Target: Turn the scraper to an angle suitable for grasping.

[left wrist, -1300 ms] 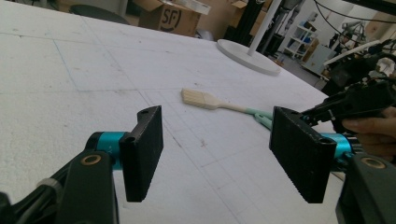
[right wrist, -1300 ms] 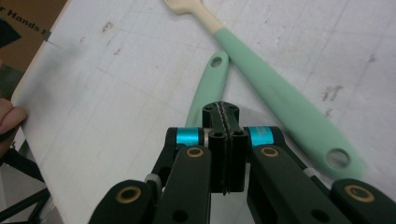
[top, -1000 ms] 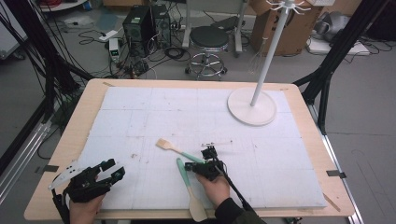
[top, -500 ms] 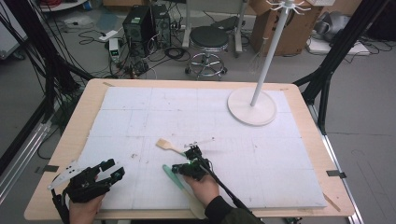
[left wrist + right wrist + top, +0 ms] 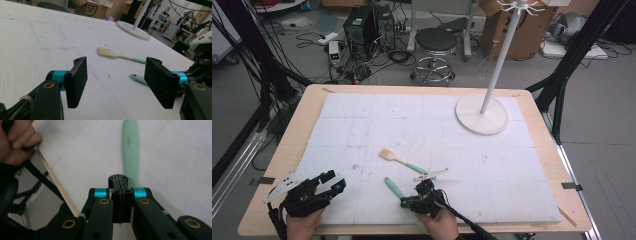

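A pastry brush with pale bristles and a mint handle lies on the white foam board. Nearer the front edge lies a mint utensil handle; its far end is hidden under my right hand. My right gripper sits just behind that handle, pointing left. In the right gripper view its jaws are shut with nothing between them, and the mint handle stretches away ahead. My left gripper rests at the front left corner, open and empty. The left gripper view looks toward the brush and the handle.
A white stand with a round base and a tall pole rises at the back right of the board. The wooden table edge frames the foam. A stool, boxes and cables lie on the floor beyond.
My right gripper has moved left and a little toward the front edge, still shut. The left gripper has stayed where it was.
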Action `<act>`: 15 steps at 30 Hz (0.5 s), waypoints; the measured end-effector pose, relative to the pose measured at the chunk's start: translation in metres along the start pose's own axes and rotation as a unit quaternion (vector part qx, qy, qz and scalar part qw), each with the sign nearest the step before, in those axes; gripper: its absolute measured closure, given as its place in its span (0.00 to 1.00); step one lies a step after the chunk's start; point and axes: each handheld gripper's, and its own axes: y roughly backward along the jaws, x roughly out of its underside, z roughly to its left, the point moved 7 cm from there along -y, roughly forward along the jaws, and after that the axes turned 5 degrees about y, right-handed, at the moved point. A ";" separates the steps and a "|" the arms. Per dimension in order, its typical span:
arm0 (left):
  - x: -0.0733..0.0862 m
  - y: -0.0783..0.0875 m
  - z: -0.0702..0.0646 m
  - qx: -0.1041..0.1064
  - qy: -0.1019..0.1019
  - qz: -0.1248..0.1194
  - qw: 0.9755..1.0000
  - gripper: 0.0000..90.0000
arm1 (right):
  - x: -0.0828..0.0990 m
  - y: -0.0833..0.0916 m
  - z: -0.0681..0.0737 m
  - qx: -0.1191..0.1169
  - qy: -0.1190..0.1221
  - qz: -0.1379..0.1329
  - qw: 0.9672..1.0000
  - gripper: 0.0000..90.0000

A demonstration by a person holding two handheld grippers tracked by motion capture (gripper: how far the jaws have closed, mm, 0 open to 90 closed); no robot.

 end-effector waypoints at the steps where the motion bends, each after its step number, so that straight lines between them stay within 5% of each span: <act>1: 0.000 0.000 0.000 0.000 -0.001 0.001 1.000 0.40 | 0.003 0.001 0.001 0.002 0.003 0.006 1.000 1.00; 7: 0.000 0.000 0.000 0.000 0.001 0.000 1.000 0.40 | 0.011 0.005 0.004 0.004 0.007 0.004 1.000 1.00; 12: 0.000 0.000 0.000 0.001 0.003 -0.001 1.000 0.40 | 0.013 0.012 0.001 0.042 0.040 0.014 0.998 1.00; 15: 0.000 0.000 0.000 0.001 0.003 -0.001 1.000 0.40 | 0.013 0.016 -0.004 0.051 0.040 0.016 0.998 1.00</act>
